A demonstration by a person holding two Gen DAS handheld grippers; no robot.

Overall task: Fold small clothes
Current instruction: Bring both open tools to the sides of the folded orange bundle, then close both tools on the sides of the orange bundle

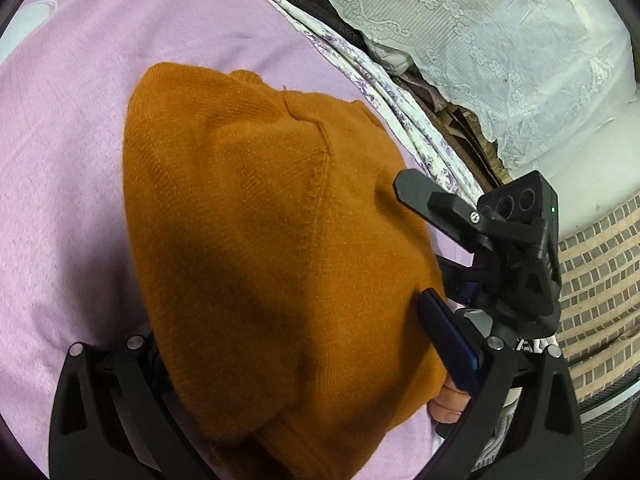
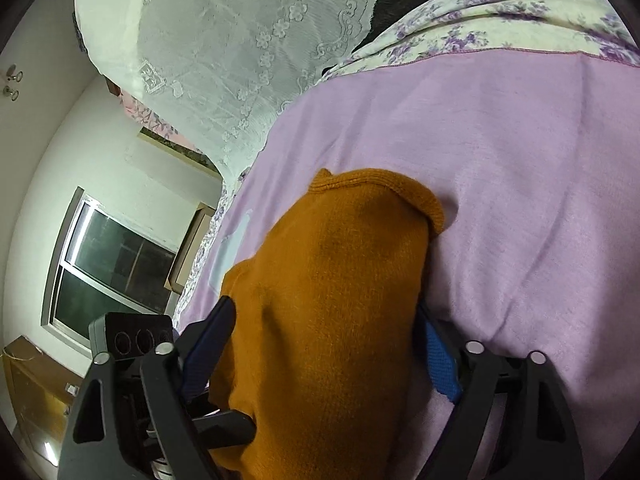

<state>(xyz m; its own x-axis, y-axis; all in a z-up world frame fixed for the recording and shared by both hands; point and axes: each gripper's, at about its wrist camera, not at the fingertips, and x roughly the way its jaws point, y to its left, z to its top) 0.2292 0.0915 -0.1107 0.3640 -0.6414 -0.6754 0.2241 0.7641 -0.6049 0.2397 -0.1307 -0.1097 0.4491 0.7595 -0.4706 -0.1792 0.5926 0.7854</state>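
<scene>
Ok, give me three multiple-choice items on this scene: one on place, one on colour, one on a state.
1. Where does the knitted garment lie?
A. on the lilac blanket
B. on a wooden floor
C. in a basket

2. What colour is the garment?
A. green
B. orange-brown
C. white

3. How does the right gripper stand?
A. jaws pressed together, empty
B. out of view
C. jaws wide, garment between them

Key: 1 A, lilac cloth shows all around it. 2 B, both views show it so. 3 C, a finger stands on each side of the knit.

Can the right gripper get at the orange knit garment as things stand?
Probably yes. The orange knit garment already lies between the right gripper's wide-set fingers on the lilac blanket, and nothing sits between them. Whether the pads press on it is unclear.
</scene>
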